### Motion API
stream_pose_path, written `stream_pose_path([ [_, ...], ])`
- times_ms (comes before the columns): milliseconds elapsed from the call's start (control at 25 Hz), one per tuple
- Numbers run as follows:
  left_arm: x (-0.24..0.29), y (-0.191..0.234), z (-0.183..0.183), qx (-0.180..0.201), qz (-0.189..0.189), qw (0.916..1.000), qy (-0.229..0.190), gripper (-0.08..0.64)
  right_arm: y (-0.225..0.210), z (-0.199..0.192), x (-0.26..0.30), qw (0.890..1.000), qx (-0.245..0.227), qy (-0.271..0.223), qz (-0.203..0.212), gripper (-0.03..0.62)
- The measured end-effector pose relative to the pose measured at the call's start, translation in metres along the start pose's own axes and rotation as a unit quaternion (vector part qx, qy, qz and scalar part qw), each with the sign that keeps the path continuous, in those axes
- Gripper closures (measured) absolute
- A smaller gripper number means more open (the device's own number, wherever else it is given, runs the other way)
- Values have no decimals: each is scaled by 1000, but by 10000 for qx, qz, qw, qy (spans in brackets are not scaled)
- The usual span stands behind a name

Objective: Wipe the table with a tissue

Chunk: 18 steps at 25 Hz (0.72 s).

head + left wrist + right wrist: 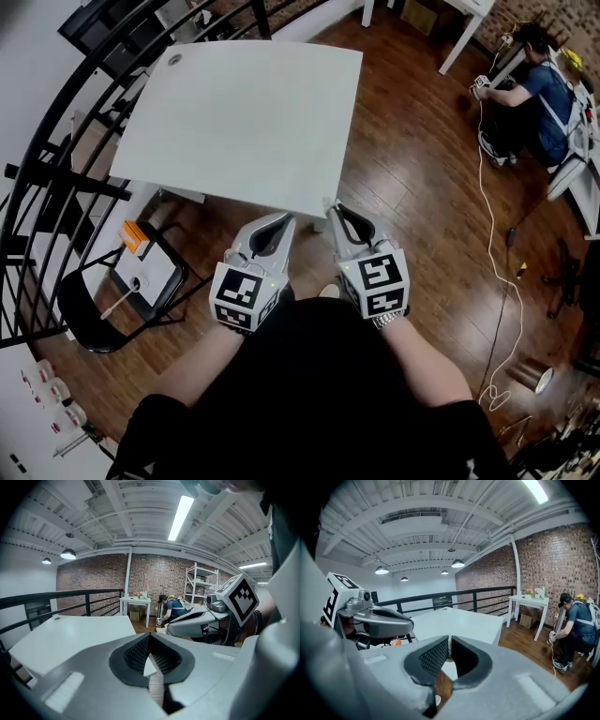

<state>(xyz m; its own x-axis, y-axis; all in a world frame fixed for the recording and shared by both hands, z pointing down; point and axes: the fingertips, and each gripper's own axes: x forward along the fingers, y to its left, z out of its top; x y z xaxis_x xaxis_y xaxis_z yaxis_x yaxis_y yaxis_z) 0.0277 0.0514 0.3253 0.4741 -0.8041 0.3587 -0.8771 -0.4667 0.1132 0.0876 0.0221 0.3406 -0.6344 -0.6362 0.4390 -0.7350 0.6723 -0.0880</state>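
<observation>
White worktop (244,122) lies just ahead of left tool (287,218) and right tool (334,208), both pinched together on nothing: wiping hasn't begun, and fetching a tissue looks next.

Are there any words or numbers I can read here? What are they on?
No words or numbers can be read anywhere.
Left gripper and right gripper: only black-and-white square patterns, no letters.
Orange box beside the table: too small to read.
</observation>
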Motion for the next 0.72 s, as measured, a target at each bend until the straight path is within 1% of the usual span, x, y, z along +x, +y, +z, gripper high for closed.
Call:
stream_pose_path([
  [200, -8, -18, 1, 36, 62, 9999, -148, 545, 9, 3, -19, 9996, -147, -193, 107, 583],
  [360, -23, -28, 5, 80, 146, 9995, -275, 545, 24, 9, -36, 9986, -318, -361, 210, 583],
  [560, -37, -34, 11, 124, 241, 9988, -400, 545, 36, 17, -47, 9972, -455, -521, 291, 583],
  [720, -44, -37, 10, 102, 298, 9985, -444, 545, 43, 19, -52, 9962, -542, -600, 335, 583],
])
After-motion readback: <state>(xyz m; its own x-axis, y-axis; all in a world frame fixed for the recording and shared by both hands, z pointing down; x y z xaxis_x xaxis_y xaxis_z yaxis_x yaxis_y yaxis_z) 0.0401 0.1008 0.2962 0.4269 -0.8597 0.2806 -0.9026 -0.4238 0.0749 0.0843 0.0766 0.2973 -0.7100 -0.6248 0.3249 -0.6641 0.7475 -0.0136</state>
